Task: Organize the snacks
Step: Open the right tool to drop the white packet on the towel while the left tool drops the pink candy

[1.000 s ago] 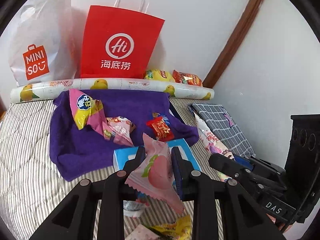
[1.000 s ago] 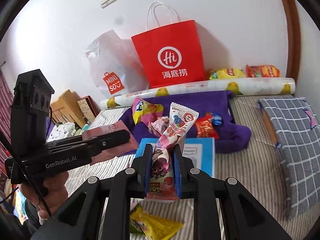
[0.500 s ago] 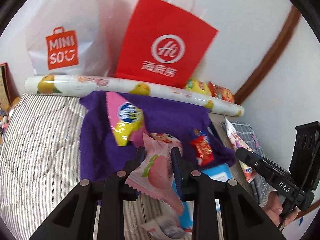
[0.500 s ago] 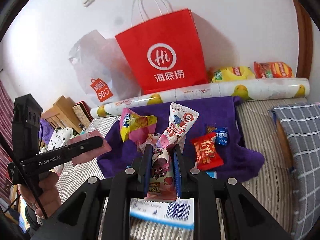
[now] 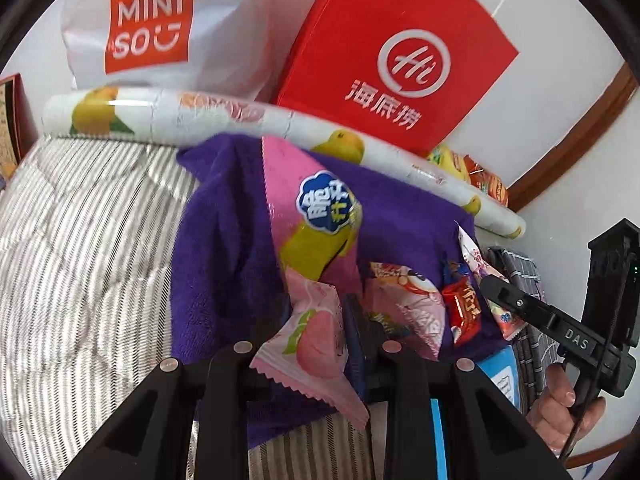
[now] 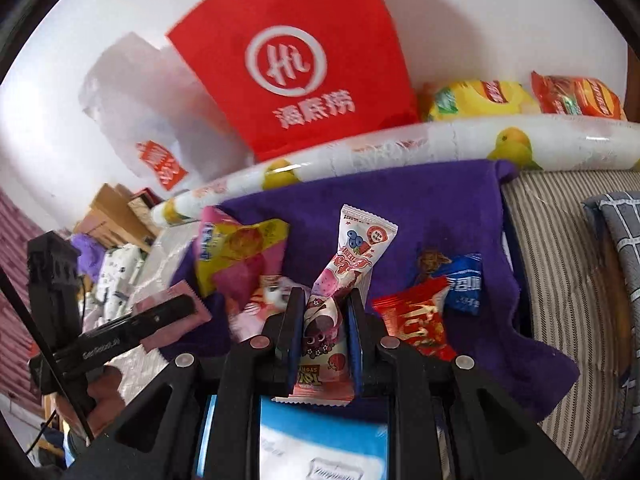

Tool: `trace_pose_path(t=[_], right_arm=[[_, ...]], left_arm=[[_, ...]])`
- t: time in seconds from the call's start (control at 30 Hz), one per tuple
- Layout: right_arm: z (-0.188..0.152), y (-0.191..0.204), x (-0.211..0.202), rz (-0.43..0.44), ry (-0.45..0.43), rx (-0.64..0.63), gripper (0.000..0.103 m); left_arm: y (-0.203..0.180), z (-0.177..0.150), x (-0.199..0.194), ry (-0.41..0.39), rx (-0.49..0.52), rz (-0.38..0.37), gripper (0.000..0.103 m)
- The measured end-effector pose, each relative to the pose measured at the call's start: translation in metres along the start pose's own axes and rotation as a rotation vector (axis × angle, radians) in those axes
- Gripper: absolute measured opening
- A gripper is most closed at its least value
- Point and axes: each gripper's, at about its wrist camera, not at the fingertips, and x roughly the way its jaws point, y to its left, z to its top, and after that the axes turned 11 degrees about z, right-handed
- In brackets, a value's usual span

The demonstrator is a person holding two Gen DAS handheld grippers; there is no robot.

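My left gripper [image 5: 316,320] is shut on a pink peach-print snack packet [image 5: 316,344] and holds it over the near edge of the purple towel [image 5: 224,248]. My right gripper [image 6: 322,312] is shut on a long white-and-pink berry snack stick [image 6: 348,264] above the same towel [image 6: 440,216]. On the towel lie a pink-and-yellow snack bag [image 5: 316,224], a pink wrapped snack [image 5: 404,304], a red candy [image 6: 416,320] and a blue candy [image 6: 464,284]. The right gripper also shows in the left wrist view [image 5: 492,284], the left one in the right wrist view [image 6: 188,304].
A fruit-print roll [image 6: 440,140] lies behind the towel. A red paper bag [image 6: 296,60] and a white Miniso bag [image 5: 152,28] stand against the wall. Chip bags [image 6: 480,100] sit far right. A blue box [image 6: 320,440] lies under the right gripper. A grey checked cushion [image 6: 620,232] lies right on the striped bedding.
Both grippers have moved forward and closer over the purple towel, each still holding its snack. The towel and bags now fill more of both views.
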Motion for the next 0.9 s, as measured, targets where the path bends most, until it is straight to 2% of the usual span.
trace_pose_path(t=[0.1, 0.23, 0.47, 0.67, 0.7, 0.8, 0.9], right_arm=[[0.000, -0.006, 0.008, -0.043, 0.023, 0.012, 0.020], [-0.001, -0.009, 0.014, -0.029, 0.042, 0.027, 0.020], [-0.002, -0.014, 0.021, -0.055, 0.048, 0.056, 0.026], [-0.003, -0.015, 0.012, -0.045, 0.034, 0.066, 0.030], [-0.003, -0.014, 0.009, -0.047, 0.028, 0.067, 0.030], [-0.008, -0.005, -0.006, -0.043, 0.003, 0.057, 0.032], [-0.017, 0.007, -0.021, -0.044, -0.008, 0.030, 0.033]], left_arm=[[-0.001, 0.000, 0.004, 0.010, 0.004, -0.007, 0.025], [-0.001, 0.001, 0.008, 0.017, -0.001, -0.020, 0.025], [0.004, 0.002, 0.011, 0.037, -0.026, -0.040, 0.025], [0.004, 0.003, 0.009, 0.033, -0.030, -0.038, 0.026], [0.005, 0.003, 0.009, 0.037, -0.031, -0.038, 0.028], [0.007, 0.003, 0.007, 0.044, -0.044, -0.036, 0.044], [0.006, 0.002, -0.001, 0.038, -0.034, -0.042, 0.045]])
